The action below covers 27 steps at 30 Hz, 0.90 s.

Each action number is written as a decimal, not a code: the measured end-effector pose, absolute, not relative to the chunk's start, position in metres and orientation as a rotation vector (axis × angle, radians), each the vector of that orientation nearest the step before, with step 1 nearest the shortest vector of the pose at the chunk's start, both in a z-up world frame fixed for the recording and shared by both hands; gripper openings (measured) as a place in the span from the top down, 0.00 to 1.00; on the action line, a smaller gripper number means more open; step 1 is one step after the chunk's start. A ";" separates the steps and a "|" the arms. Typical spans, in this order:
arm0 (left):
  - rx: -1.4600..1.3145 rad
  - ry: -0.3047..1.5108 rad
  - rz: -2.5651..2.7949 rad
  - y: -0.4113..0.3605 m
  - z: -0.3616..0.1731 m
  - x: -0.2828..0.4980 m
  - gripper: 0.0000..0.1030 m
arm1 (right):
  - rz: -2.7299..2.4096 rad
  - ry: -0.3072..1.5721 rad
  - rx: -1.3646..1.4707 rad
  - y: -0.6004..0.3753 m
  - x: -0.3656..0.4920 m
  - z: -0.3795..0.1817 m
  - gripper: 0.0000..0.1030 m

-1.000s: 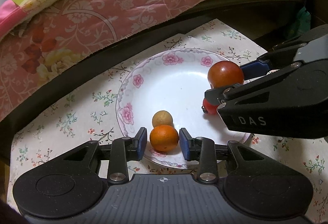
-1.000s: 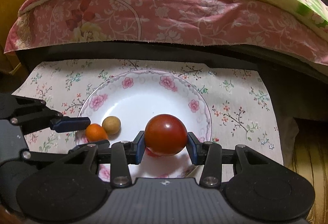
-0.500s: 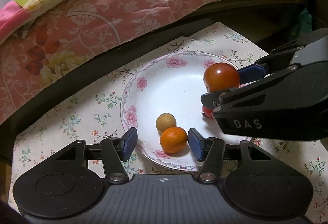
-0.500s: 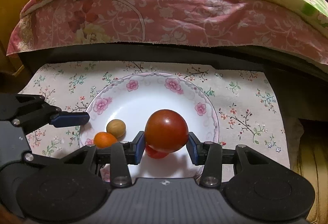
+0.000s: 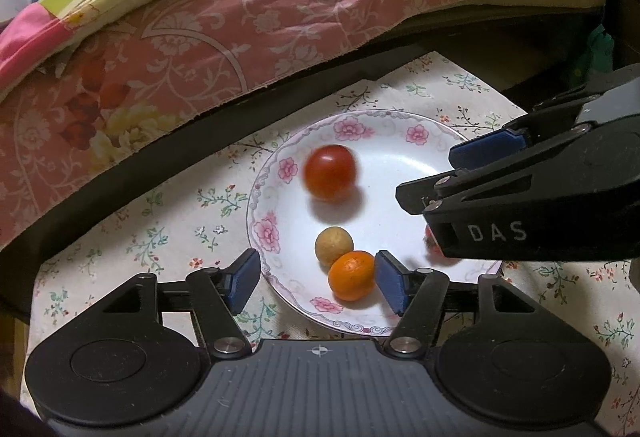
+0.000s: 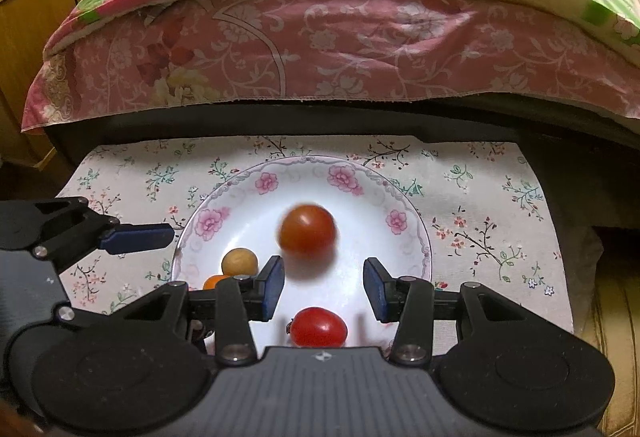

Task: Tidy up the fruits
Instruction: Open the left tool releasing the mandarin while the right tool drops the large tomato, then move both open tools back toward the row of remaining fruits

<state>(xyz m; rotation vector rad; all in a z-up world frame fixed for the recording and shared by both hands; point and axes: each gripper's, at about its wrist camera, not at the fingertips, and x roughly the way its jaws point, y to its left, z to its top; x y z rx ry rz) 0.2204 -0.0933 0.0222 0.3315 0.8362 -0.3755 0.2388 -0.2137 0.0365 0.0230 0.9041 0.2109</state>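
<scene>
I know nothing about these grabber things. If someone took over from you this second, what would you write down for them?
Left gripper: jaws open, empty, the orange lying loose between them.
Right gripper: jaws open, empty.
Fruit: the big tomato is blurred on the floral plate, probably rolling. The small red tomato, the orange and the tan round fruit all lie on that plate too.
Done: four fruits are on the plate.
Left: let the big tomato settle. No other loose fruit shows on the cloth, so check whether anything remains.
</scene>
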 end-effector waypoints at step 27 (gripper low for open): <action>0.345 0.812 -0.345 -0.070 0.048 0.192 0.28 | 0.191 0.908 0.020 -0.214 0.206 0.057 0.57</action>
